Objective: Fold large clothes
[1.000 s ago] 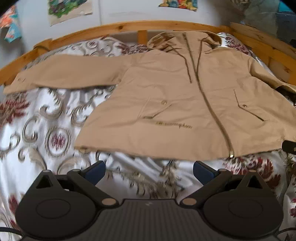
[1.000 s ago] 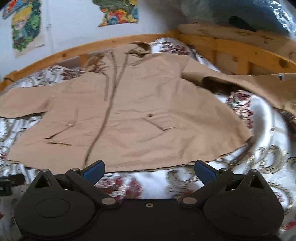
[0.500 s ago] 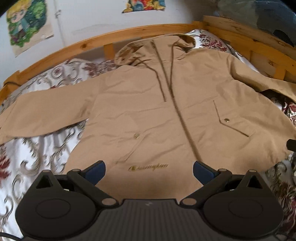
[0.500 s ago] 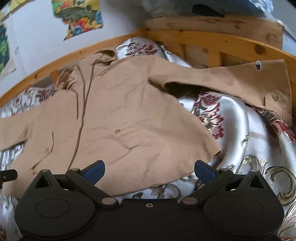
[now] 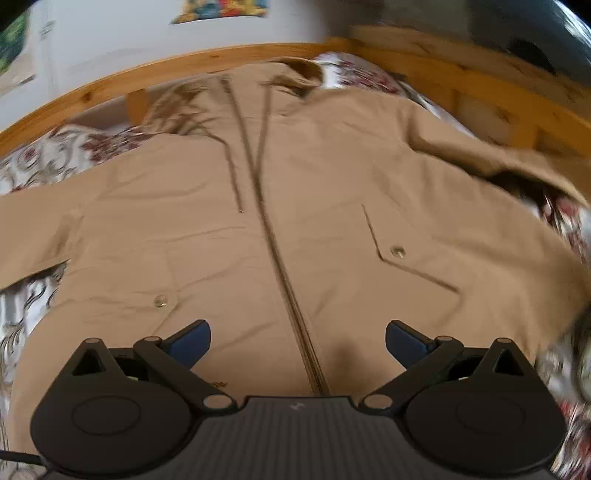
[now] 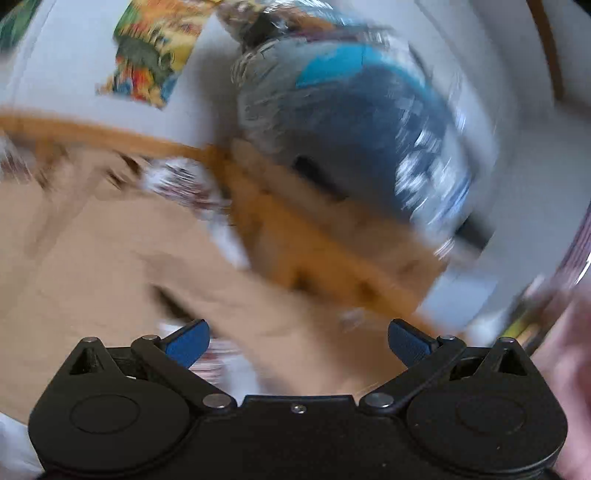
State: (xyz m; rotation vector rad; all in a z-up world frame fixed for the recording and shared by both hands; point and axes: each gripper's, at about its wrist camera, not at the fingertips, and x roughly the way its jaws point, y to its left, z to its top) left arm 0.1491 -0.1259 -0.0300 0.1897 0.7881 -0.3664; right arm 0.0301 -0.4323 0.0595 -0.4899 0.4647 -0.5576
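Left wrist view: my left hand-held gripper (image 5: pixel 297 341) hangs spread wide over the jacket (image 5: pixel 295 229), which lies flat on the bed (image 5: pixel 40 162), zipper (image 5: pixel 280 266) between my fingers.

Right wrist view, blurred: my right hand-held gripper (image 6: pixel 298 341) is also spread, empty, over the jacket's (image 6: pixel 92 266) edge by the bed frame (image 6: pixel 332 251).

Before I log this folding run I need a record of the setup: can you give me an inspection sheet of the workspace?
Surface: bedspread, white with dark red floral print, on a wooden bed frame.
Job's things: tan hooded jacket spread front up, zipped, sleeves out to both sides.
Clutter: nothing seen on the bed besides the jacket.
Grippers: left gripper open over the jacket's lower front, holding nothing; right gripper open, empty, its view badly motion-blurred.
Cables: thin black cable at the left gripper's base.
Surroundings: white wall with colourful posters; plastic-wrapped blue bundle beyond the frame.
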